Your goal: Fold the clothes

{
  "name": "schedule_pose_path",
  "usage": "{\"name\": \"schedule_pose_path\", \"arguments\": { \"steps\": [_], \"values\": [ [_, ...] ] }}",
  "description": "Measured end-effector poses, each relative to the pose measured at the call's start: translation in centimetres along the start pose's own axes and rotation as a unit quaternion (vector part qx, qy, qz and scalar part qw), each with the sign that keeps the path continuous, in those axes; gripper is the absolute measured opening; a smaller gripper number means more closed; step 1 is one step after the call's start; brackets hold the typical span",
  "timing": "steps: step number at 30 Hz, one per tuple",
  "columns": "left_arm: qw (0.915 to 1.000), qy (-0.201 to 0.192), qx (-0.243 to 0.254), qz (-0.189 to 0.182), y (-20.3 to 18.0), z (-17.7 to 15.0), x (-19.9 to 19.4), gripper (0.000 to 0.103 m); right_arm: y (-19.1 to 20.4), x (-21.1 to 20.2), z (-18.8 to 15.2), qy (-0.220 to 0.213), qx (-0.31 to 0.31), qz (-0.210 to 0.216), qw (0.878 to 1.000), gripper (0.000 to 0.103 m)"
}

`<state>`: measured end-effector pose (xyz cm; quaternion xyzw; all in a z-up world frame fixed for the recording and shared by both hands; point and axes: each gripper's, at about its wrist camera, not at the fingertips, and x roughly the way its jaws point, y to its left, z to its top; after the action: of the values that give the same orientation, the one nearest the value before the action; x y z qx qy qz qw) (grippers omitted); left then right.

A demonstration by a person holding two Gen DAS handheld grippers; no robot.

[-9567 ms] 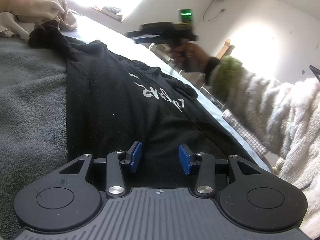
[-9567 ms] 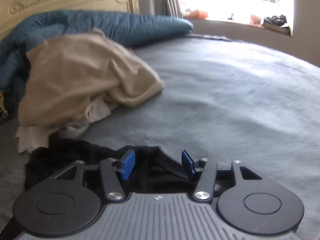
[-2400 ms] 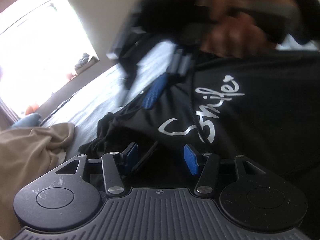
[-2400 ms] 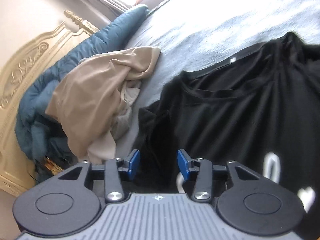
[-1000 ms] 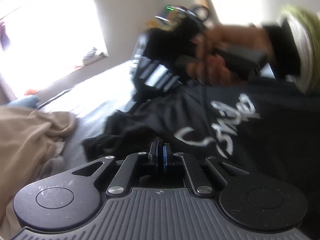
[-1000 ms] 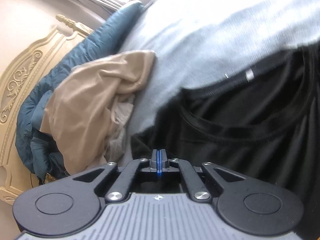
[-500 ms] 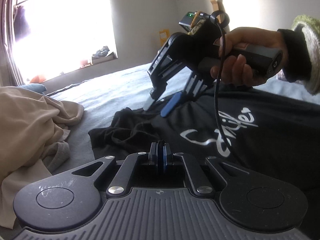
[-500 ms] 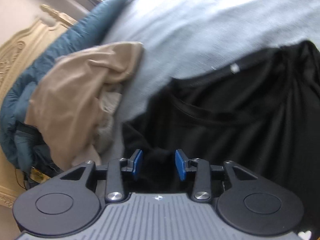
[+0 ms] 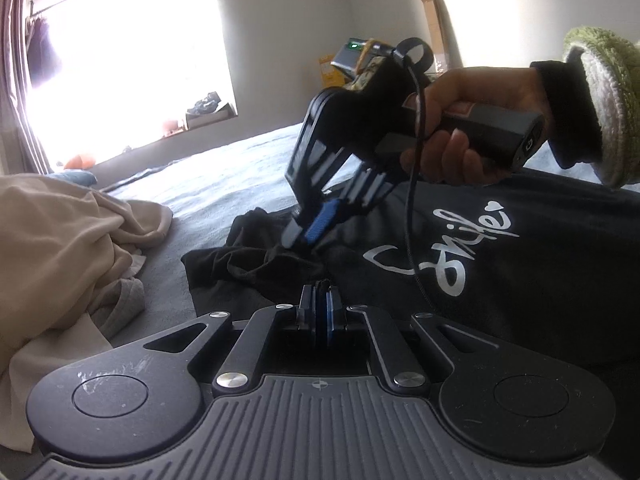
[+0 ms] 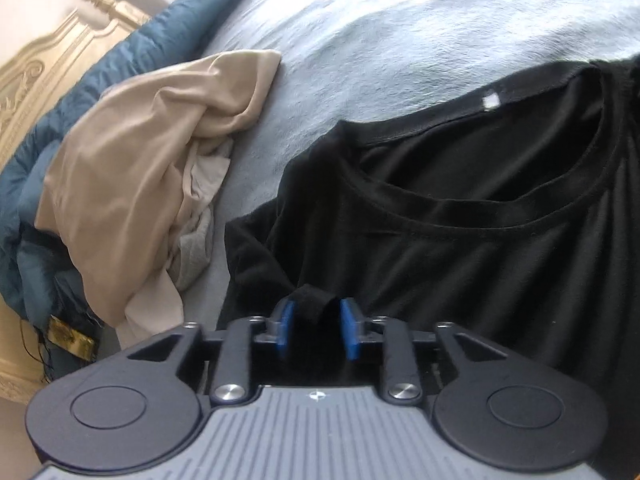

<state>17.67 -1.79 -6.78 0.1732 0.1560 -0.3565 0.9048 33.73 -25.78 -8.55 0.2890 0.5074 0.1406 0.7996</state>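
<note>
A black T-shirt [image 9: 520, 280] with white "Smile" lettering lies spread on the grey blanket [image 9: 224, 176]. At its near edge my left gripper [image 9: 321, 296] is shut, a bit of the black cloth pinched between the pads. A hand [image 9: 472, 120] tilts my right gripper [image 9: 308, 232] down onto the bunched sleeve area beyond. In the right wrist view the right gripper [image 10: 316, 320] is closing, and a raised fold of the T-shirt [image 10: 480, 260] fills the narrow gap between its blue pads. The round collar lies just ahead.
A crumpled beige garment pile [image 10: 152, 152] lies left of the shirt, also the beige pile [image 9: 60, 248] in the left wrist view. Behind it lie a blue duvet [image 10: 120, 72] and a carved headboard [image 10: 36, 68]. A bright window [image 9: 120, 60] is at the far wall.
The right gripper went from shut to open, dipped toward the shirt's sleeve side, and has narrowed around a fold. The left gripper stayed shut and still.
</note>
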Motion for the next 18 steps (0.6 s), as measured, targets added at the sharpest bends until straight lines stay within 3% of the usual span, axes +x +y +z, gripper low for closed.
{"name": "schedule_pose_path", "arguments": {
  "steps": [1, 4, 9, 12, 18],
  "values": [
    [1.0000, -0.004, 0.001, 0.005, 0.0, 0.0, -0.2, 0.003, 0.4, -0.1, -0.1, -0.006, -0.008, 0.001, 1.000, 0.004],
    [0.9992, -0.021, -0.020, 0.026, 0.8, 0.3, -0.9, 0.003, 2.4, -0.8, 0.1, -0.030, -0.038, 0.006, 0.999, 0.002],
    [0.9894, -0.036, -0.119, 0.075, 4.2, 0.5, -2.7, 0.003, 7.2, -1.2, 1.1, -0.062, -0.088, 0.020, 0.994, 0.002],
    [0.9737, -0.046, -0.203, 0.093, 6.6, 0.2, -4.0, 0.003, 10.4, -0.1, 1.6, -0.069, -0.116, 0.029, 0.990, 0.002],
    [0.9285, -0.041, -0.355, 0.102, 11.0, -2.0, -5.2, 0.003, 15.6, 4.3, 1.8, -0.063, -0.155, 0.043, 0.985, 0.002]
  ]
}}
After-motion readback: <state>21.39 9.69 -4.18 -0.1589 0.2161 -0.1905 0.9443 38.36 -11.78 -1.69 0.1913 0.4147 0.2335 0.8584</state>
